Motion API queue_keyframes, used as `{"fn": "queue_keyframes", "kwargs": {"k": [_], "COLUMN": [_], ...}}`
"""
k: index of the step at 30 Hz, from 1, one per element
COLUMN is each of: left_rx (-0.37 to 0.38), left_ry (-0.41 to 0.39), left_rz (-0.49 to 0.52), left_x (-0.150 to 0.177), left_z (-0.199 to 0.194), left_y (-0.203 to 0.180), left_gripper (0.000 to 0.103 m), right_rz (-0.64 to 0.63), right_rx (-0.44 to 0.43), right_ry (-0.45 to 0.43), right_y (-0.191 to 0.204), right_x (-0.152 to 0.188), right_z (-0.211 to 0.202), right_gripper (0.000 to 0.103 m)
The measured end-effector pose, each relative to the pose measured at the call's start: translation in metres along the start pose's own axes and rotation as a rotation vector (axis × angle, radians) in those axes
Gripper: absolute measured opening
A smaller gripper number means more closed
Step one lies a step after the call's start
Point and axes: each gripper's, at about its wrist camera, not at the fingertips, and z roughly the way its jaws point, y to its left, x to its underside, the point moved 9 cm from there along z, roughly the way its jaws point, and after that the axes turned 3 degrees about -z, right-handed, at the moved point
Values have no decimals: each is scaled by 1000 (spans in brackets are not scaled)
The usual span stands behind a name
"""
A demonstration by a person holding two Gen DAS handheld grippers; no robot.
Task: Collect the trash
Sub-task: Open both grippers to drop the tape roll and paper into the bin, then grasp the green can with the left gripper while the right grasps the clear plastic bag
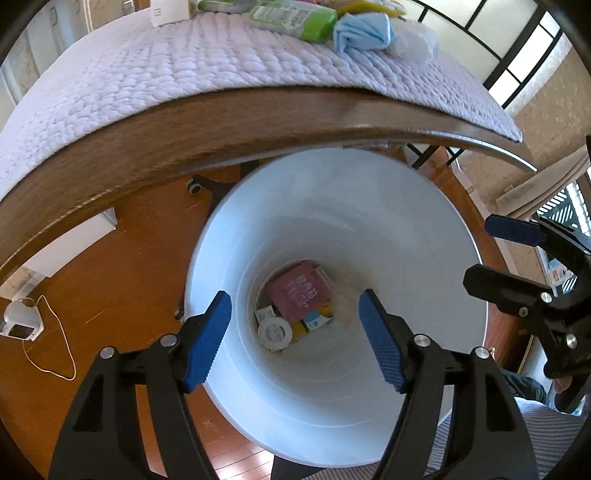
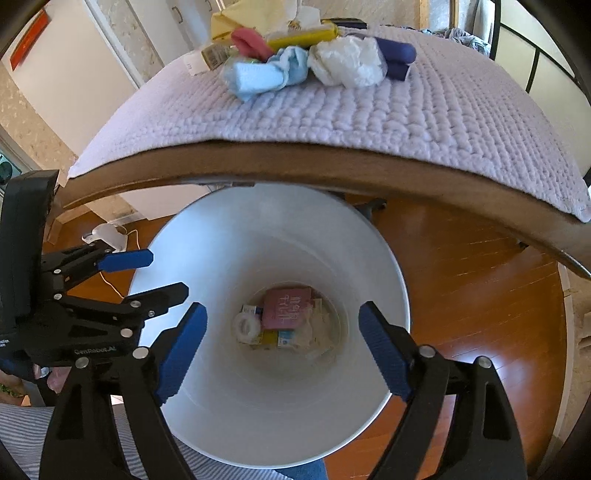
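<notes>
Left wrist: left gripper point(image 1: 295, 339) spread wide, empty, above white bin point(image 1: 424, 229); pink packet point(image 1: 299, 293) at bin bottom.
Right wrist: right gripper point(image 2: 282, 341) likewise released over bin point(image 2: 369, 258); crumpled white tissue point(image 2: 347, 62) on table mat point(image 2: 406, 118) beyond bin.

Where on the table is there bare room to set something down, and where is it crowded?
The quilted mat lies bare between the table's near wooden edge and the pile at the far side. Crowded there: blue cloth, white crumpled bag, navy item and green pack. Both grippers, left and right, are open over the bin.
</notes>
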Motion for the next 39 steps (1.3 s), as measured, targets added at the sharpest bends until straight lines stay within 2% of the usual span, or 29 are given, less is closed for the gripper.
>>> {"fn": "queue_keyframes", "kwargs": {"k": [4,5,11,15,18,20,25,31,34,39], "left_rx": [13,15,34,113,125,108,52,-32,-56,6], "left_ry": [-35,-55,-229,-281,-315,-316,-326,-324,-303,-279], "left_rz": [9,14,2,-45,-40,7,96,82,94,167], "left_x": [-7,-9,-46,-71,-83,-92,-111,-145,-160,-176], "left_z": [-16,-23,-76,-95,-99,-98,-81,-65,-52,-37], "left_y": [1,0,2,0,-9,-21,-36,-3,12,11], "left_gripper": [74,78,92,92,92,87,86,86,86,86], "right_rz": [-8,-7,75,108,117,126,78,-43,-70,-98], "right_rx": [44,57,87,109,142,143,99,115,114,107], "right_ry": [-67,-87,-211,-263,-291,-299,-294,-252,-223,-191], "right_y": [-10,-14,-54,-81,-94,-102,-99,-70,-65,-60], "right_x": [-11,-16,-49,-76,-96,-109,-132,-140,-145,-154], "right_z": [-21,-27,-66,-80,-84,-82,-76,-45,-27,-5], "right_gripper": [90,93,95,98,98,98,98,97,92,83]}}
